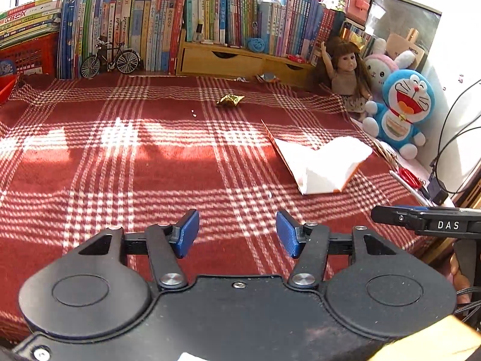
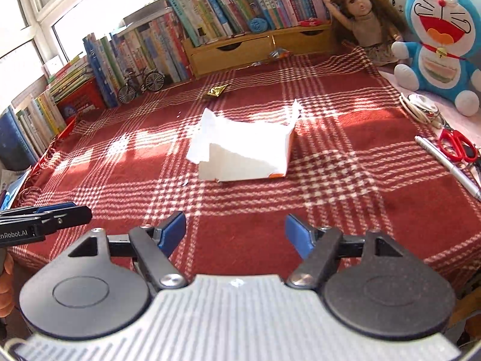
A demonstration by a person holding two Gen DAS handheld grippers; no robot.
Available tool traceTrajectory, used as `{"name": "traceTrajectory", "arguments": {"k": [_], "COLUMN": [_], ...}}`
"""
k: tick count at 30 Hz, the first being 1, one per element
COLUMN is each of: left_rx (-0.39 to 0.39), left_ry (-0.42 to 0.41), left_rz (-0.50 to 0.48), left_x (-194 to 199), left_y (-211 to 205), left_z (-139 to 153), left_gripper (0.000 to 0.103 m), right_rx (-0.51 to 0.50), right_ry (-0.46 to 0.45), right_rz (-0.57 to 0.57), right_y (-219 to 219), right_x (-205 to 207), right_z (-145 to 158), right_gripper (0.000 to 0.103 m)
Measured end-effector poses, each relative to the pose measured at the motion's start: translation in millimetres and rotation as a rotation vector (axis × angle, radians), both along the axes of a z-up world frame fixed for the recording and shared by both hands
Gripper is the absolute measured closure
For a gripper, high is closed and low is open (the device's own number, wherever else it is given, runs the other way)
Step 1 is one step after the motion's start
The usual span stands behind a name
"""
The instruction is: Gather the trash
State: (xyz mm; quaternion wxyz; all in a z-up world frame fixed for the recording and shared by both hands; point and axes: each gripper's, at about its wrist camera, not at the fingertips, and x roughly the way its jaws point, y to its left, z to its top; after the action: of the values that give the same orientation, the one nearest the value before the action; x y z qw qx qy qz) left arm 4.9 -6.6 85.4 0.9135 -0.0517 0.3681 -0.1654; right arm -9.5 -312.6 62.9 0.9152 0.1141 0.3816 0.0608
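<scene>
The torn white paper carton (image 1: 323, 165) lies on the red-and-white plaid cloth (image 1: 150, 156), ahead of the left gripper (image 1: 237, 233) and off to its right, well apart from the blue pads (image 1: 188, 233); in the right wrist view the same carton (image 2: 243, 150) sits almost straight ahead of the right gripper (image 2: 236, 234), also clear of it. Both grippers hang released above the cloth, jaws spread, nothing between them. The carton is stiff, creased card, white inside with an orange printed edge, flattened and ripped open into ragged flaps; its long axis runs roughly across the right wrist view, the jagged torn corner pointing away toward the books (image 2: 210, 9). Farther back a small crumpled gold foil wrapper (image 1: 230, 100) rests on the cloth, shiny and angular, and another crinkled wrapper (image 1: 267, 77) lies just in front of the wooden drawer shelf (image 1: 222, 60). The cloth is woven, soft and slightly rumpled at its edges.
</scene>
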Motion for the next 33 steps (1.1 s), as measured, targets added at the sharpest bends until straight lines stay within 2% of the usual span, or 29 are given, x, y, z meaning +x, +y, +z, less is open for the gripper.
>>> {"name": "traceTrajectory", "arguments": {"k": [6, 14, 24, 30, 33], "left_rx": [-0.015, -0.004, 0.006, -0.085, -0.095], "left_ry": [0.007, 0.032, 0.048, 0.109, 0.106], "left_rz": [0.039, 0.085, 0.15, 0.207, 0.228], "left_x": [68, 166, 265, 310, 322], "left_y": [-12, -45, -84, -92, -99], "left_z": [6, -2, -44, -68, -75], "left_gripper": [0.046, 0.045, 0.037, 0.031, 0.027], "right_rx": [0.003, -0.024, -0.031, -0.021, -0.018], "right_ry": [-0.026, -0.016, 0.01, 0.034, 0.044], "right_rz": [-0.081, -0.076, -0.035, 0.004, 0.018], "right_y": [-22, -29, -31, -27, -24], "right_x": [35, 78, 112, 124, 128], "right_z": [-3, -13, -26, -39, -44], "right_gripper": [0.02, 0.02, 0.02, 0.02, 0.02]}}
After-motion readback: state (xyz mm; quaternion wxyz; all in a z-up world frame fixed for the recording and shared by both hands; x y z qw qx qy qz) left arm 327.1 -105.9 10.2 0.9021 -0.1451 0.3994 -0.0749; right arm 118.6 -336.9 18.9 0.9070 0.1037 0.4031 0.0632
